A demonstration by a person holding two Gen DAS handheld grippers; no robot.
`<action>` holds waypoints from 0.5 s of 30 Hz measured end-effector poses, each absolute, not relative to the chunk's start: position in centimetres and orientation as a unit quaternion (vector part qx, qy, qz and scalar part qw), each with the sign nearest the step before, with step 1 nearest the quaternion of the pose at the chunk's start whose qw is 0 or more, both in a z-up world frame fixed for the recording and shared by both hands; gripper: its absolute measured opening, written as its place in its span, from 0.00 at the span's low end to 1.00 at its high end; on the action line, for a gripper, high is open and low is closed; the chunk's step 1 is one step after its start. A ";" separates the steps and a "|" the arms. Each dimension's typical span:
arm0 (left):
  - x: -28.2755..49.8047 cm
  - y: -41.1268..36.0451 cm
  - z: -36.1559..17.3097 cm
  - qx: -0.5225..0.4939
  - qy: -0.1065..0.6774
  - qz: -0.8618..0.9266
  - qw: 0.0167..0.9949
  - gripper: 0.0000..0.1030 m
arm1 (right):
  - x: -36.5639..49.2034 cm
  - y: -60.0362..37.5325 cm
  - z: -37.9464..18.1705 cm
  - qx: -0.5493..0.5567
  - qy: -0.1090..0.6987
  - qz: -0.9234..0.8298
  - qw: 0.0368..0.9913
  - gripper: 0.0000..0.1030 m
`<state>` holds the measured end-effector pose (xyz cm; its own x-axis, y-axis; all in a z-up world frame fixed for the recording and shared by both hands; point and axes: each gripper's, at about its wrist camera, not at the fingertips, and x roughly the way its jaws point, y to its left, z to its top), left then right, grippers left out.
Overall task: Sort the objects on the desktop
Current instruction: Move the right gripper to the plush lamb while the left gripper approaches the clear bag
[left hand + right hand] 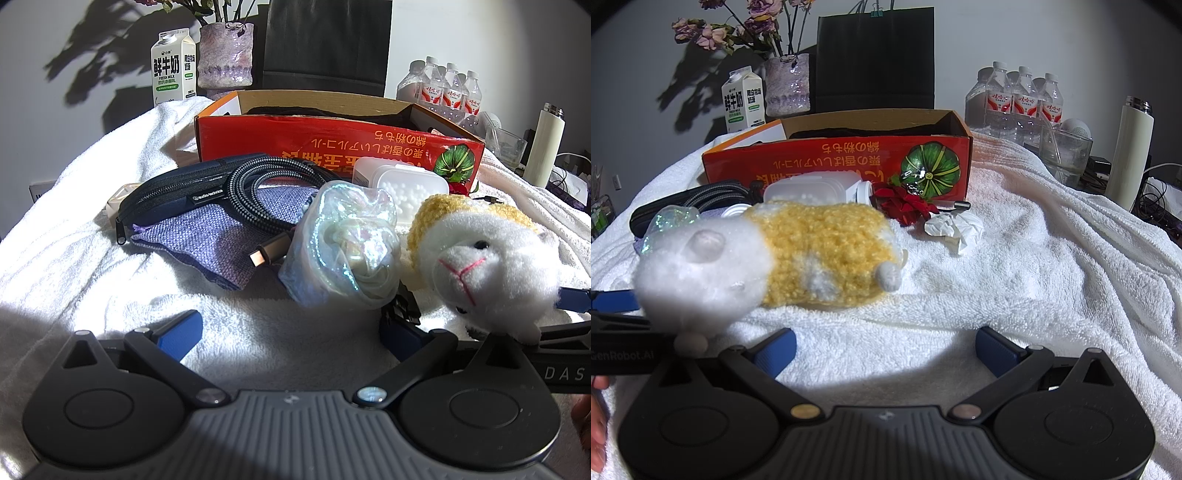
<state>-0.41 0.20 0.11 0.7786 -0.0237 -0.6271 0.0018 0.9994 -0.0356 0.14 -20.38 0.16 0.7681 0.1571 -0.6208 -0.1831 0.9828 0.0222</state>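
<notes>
A white and yellow plush animal (484,258) lies on the white towel (92,266); it also shows in the right wrist view (798,254). Left of it lie an iridescent scrunchie (347,243), a braided cable (258,188), a black zip pouch (173,195), a purple cloth bag (210,240) and a white pill box (402,188). A red fabric flower (905,205) and crumpled tissue (955,227) lie near the open orange box (834,162). My left gripper (291,332) is open just short of the scrunchie. My right gripper (886,349) is open, right of the plush.
Behind the box stand a milk carton (744,99), a vase of dried flowers (786,86) and a black paper bag (875,55). Water bottles (1015,99), a glass jar (1065,151) and a white flask (1132,147) stand at the right.
</notes>
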 end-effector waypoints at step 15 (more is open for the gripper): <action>-0.8 0.4 0.2 -0.015 0.333 -0.007 0.943 1.00 | 0.1 -20.3 0.1 -0.022 0.328 0.090 0.940 1.00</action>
